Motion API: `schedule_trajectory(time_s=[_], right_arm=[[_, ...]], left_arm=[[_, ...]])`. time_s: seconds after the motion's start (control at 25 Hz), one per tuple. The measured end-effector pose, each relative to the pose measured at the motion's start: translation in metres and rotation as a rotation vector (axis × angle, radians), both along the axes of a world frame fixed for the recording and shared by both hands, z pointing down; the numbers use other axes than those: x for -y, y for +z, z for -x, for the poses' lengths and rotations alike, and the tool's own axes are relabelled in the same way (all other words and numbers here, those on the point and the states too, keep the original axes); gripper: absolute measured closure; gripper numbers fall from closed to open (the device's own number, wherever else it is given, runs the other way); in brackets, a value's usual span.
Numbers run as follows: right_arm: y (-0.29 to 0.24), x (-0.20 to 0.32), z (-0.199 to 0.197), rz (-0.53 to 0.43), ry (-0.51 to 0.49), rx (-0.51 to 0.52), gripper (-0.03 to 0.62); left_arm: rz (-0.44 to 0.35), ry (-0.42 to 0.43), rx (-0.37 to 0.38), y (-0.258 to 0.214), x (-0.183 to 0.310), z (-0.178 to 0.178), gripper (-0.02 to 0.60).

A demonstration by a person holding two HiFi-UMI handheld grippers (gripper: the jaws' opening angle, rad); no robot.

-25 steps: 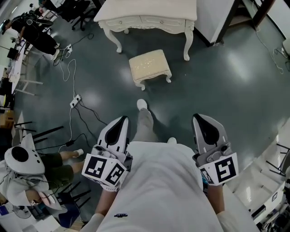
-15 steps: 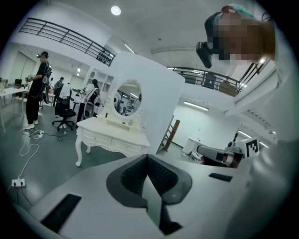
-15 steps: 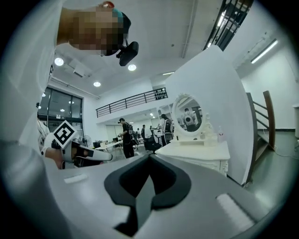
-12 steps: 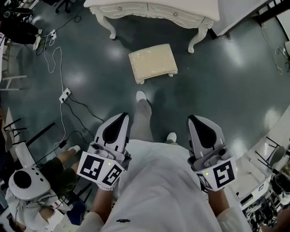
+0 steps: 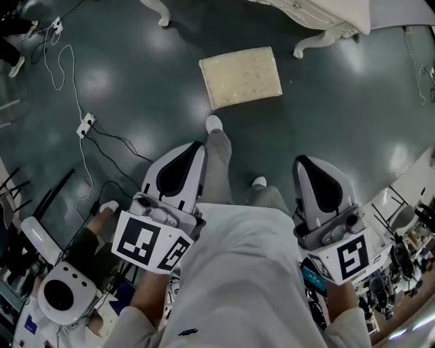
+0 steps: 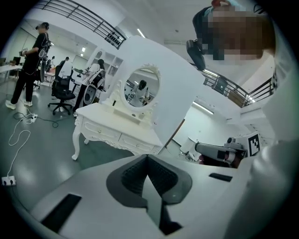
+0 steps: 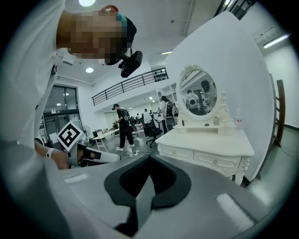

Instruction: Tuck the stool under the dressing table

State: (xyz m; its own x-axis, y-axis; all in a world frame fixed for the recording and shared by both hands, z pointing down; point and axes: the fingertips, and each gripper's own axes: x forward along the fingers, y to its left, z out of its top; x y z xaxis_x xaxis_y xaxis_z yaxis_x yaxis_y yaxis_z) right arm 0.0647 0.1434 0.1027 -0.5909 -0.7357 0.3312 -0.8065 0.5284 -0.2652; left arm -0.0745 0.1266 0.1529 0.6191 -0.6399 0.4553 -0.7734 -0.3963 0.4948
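Note:
The cream padded stool (image 5: pixel 241 76) stands on the dark floor just ahead of my feet, out in front of the white dressing table (image 5: pixel 319 15), whose carved leg (image 5: pixel 314 42) shows at the top. My left gripper (image 5: pixel 197 145) and right gripper (image 5: pixel 303 160) are held at my sides, both shut and empty, well short of the stool. In the left gripper view the dressing table (image 6: pixel 117 133) with its oval mirror (image 6: pixel 142 88) lies beyond the shut left gripper (image 6: pixel 147 157). The right gripper view shows the dressing table (image 7: pixel 205 151) past the shut right gripper (image 7: pixel 149 157). Neither gripper view shows the stool.
A power strip (image 5: pixel 85 124) and loose cables (image 5: pixel 64 64) lie on the floor to the left. A seated person with a white helmet (image 5: pixel 61 296) is at lower left. Shelving and clutter (image 5: pixel 401 238) line the right edge. People and office chairs (image 6: pixel 60 86) stand further back.
I have walked forward: the stool and table have drawn closer and slid up the head view. Both grippers came along at my sides, still shut.

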Motion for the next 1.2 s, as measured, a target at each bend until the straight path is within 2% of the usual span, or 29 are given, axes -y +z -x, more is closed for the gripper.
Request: schedule_trajectory(time_s=[0.2,0.52,0.68,0.88,1.2], right_arm=[[0.017,0.042,0.010,-0.006,0.017,-0.021,0.585],[0.035,0.085,0.004,-0.024,-0.003,0.007,0.586],[0.024,0.096,-0.005,-0.046,-0.026,0.025,0.586],[0.015,0.104,-0.017,-0.058,-0.029,0.053,0.586],[0.047,0.107,-0.025,-0.005,-0.085,0.097,0.585]], left_arm=[[0.015,-0.023,-0.009,0.013,0.033,0.013,0.575],[-0.018,-0.099,0.055,0.010,0.068,0.019,0.575],[-0.054,-0.149,0.073,-0.012,0.073,0.009,0.575],[-0.067,-0.138,0.074,-0.023,0.074,-0.017,0.575],[0.000,-0.165,0.074,0.012,0.076,-0.033,0.575]])
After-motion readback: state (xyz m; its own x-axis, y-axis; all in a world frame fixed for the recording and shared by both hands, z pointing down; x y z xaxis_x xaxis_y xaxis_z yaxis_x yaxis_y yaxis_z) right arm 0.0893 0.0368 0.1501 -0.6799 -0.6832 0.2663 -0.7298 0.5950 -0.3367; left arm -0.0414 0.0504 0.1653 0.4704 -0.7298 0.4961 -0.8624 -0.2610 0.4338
